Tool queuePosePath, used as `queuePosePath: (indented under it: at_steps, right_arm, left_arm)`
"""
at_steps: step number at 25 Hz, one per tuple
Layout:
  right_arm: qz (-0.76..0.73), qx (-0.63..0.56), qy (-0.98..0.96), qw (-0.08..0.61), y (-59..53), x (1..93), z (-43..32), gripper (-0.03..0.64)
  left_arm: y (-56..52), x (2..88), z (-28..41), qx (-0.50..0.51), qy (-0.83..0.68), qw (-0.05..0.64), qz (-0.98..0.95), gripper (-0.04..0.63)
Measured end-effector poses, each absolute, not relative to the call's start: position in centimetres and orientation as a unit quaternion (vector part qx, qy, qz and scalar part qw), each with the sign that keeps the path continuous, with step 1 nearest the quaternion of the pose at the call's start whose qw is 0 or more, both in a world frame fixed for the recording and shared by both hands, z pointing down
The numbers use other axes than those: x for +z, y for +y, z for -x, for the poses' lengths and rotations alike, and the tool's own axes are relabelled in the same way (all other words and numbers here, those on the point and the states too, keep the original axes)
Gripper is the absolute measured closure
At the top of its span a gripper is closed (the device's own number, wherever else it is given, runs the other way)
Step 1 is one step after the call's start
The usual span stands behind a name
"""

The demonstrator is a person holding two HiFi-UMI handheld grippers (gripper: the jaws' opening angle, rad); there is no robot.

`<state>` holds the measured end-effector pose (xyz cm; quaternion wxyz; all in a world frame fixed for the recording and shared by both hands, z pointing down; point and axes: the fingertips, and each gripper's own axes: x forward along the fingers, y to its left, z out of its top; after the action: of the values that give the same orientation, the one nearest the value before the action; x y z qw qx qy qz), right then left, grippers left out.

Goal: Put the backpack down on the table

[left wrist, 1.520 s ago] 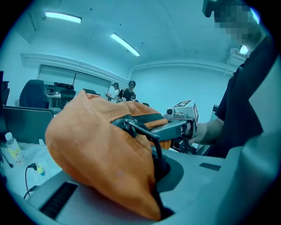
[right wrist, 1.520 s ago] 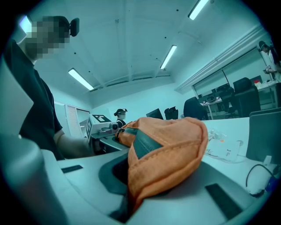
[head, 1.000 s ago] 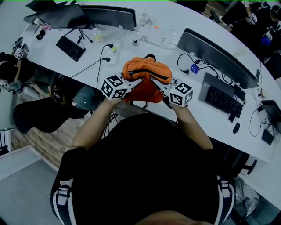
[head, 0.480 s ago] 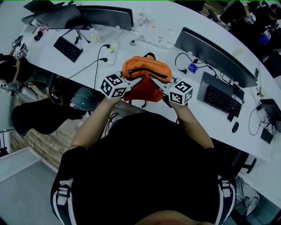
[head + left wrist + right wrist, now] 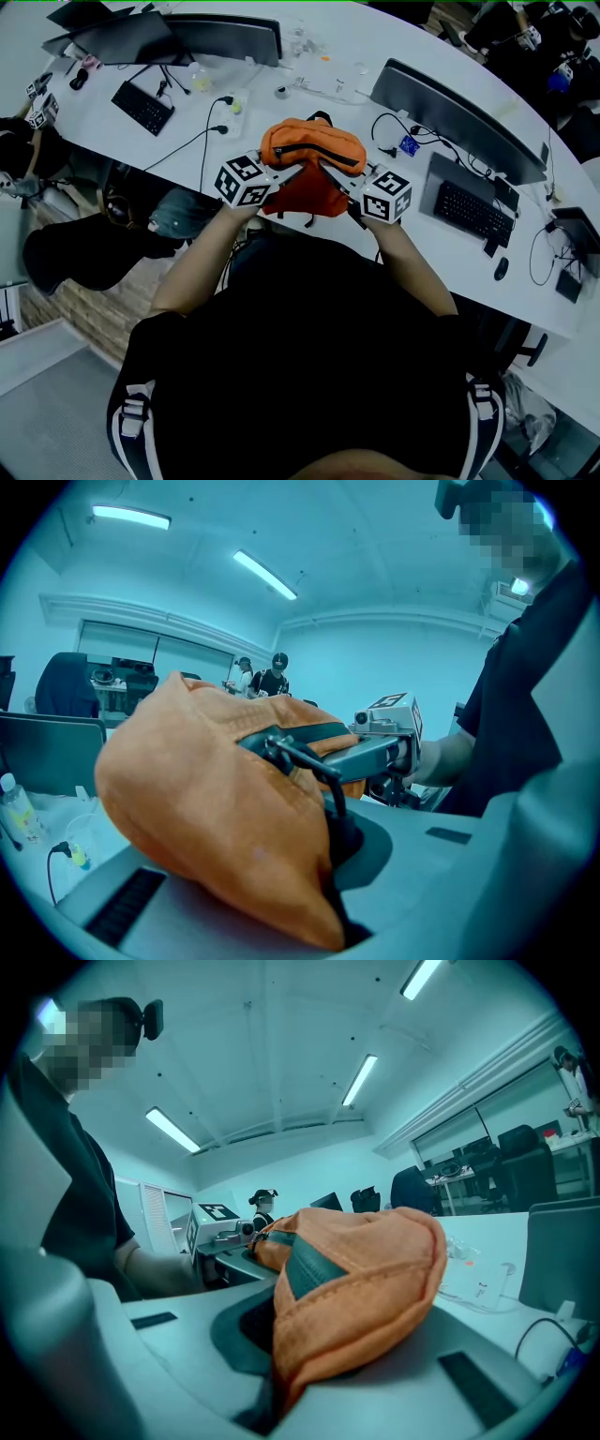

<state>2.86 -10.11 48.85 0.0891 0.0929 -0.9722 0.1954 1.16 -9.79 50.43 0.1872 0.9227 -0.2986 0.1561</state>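
An orange backpack (image 5: 314, 153) with a dark zip band hangs between my two grippers over the near edge of the white curved table (image 5: 375, 56). My left gripper (image 5: 289, 174) is shut on its left side, and my right gripper (image 5: 330, 172) is shut on its right side. In the left gripper view the backpack (image 5: 206, 799) bulges over the jaws and hides the fingertips, with the right gripper (image 5: 375, 750) beyond it. In the right gripper view the backpack (image 5: 366, 1279) covers the jaws the same way. I cannot tell whether the bag's bottom touches the table.
Behind the backpack a monitor (image 5: 459, 117) stands at the right and another (image 5: 225, 37) at the back left. Two keyboards (image 5: 473, 214) (image 5: 142, 105), a mouse (image 5: 502, 270), cables (image 5: 202, 141) and small items lie around. Dark chairs (image 5: 84, 248) stand at the left below the table.
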Motion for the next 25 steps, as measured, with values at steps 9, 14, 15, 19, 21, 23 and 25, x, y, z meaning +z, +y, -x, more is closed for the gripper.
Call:
queuePosePath:
  at_steps: [9, 14, 15, 19, 21, 23, 25]
  right_arm:
    - [-0.126, 0.2, -0.968, 0.088, -10.9, 48.8, -1.5, 0.592]
    - [-0.151, 0.201, -0.964, 0.087, -11.5, 48.7, -0.9, 0.592]
    - [-0.157, 0.202, -0.963, 0.087, -11.6, 48.6, -0.9, 0.592]
    - [-0.178, 0.206, -0.959, 0.082, -11.9, 48.4, -0.5, 0.592]
    - [-0.189, 0.207, -0.957, 0.078, -12.2, 48.3, -0.4, 0.592]
    - [-0.2, 0.209, -0.954, 0.076, -12.5, 48.2, -0.4, 0.592]
    - [-0.21, 0.211, -0.952, 0.075, -12.7, 48.2, -0.4, 0.592]
  left_arm:
    - [-10.7, 50.5, 0.1, 0.157, -0.266, 0.186, -0.933, 0.565]
    - [-11.4, 50.3, 0.7, 0.16, -0.239, 0.185, -0.94, 0.565]
    - [-11.6, 50.3, 0.8, 0.161, -0.233, 0.185, -0.941, 0.566]
    - [-12.0, 50.1, 1.2, 0.166, -0.209, 0.183, -0.946, 0.565]
    - [-12.3, 50.0, 1.3, 0.168, -0.196, 0.181, -0.949, 0.566]
    - [-12.6, 49.9, 1.3, 0.169, -0.185, 0.18, -0.951, 0.565]
    - [-12.7, 49.9, 1.3, 0.169, -0.174, 0.181, -0.953, 0.565]
